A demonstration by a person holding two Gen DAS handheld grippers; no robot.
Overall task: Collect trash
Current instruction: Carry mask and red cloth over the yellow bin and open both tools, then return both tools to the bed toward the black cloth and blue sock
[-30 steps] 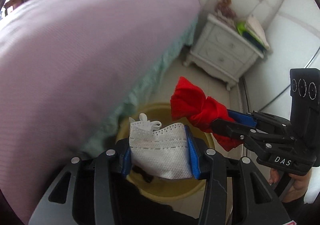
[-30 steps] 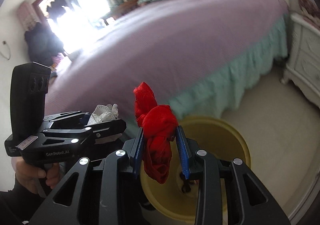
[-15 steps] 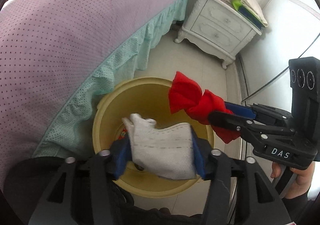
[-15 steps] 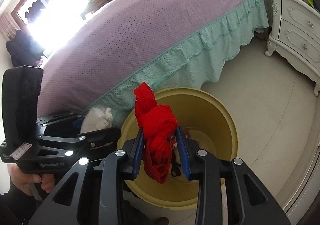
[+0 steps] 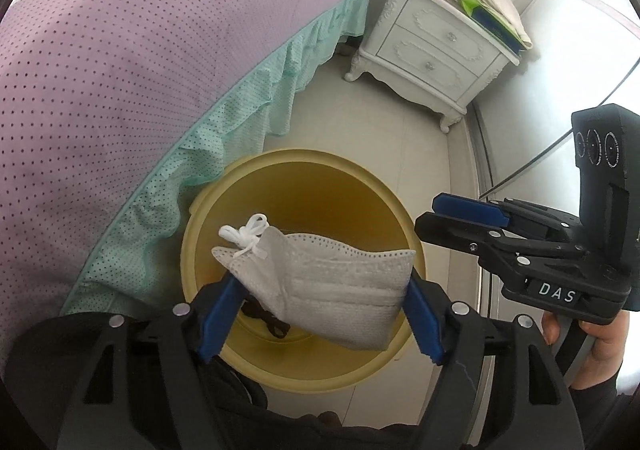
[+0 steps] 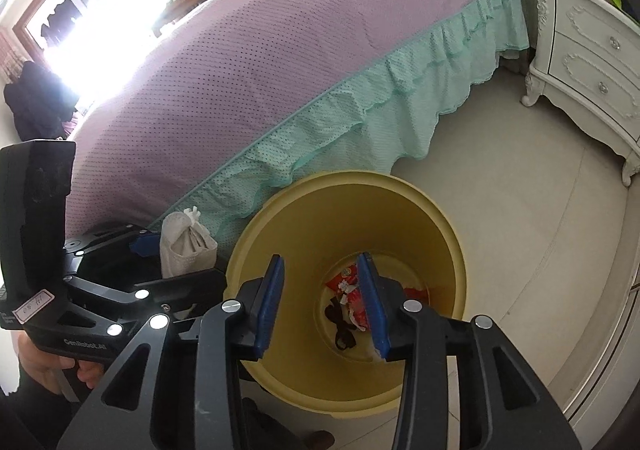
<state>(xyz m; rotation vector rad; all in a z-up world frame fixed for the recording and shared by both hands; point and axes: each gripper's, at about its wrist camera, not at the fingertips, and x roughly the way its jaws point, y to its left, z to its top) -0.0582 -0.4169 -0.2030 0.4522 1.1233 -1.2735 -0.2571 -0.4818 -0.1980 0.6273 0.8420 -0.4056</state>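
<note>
Bedside bin [image 5: 240, 362]: mask [image 5: 332, 298] between hand-held gripper [image 5: 320, 318]

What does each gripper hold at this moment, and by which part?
The left gripper holds a white face mask, pinched across its folded body near the lower edge, above the yellow bin. The right gripper is open and holds nothing.

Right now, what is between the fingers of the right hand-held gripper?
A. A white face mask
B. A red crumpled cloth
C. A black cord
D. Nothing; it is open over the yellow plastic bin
D: the right hand-held gripper shows a bare gap between its blue pads above the round yellow plastic bin, while the white fabric face mask sits in the left hand-held gripper.
</note>
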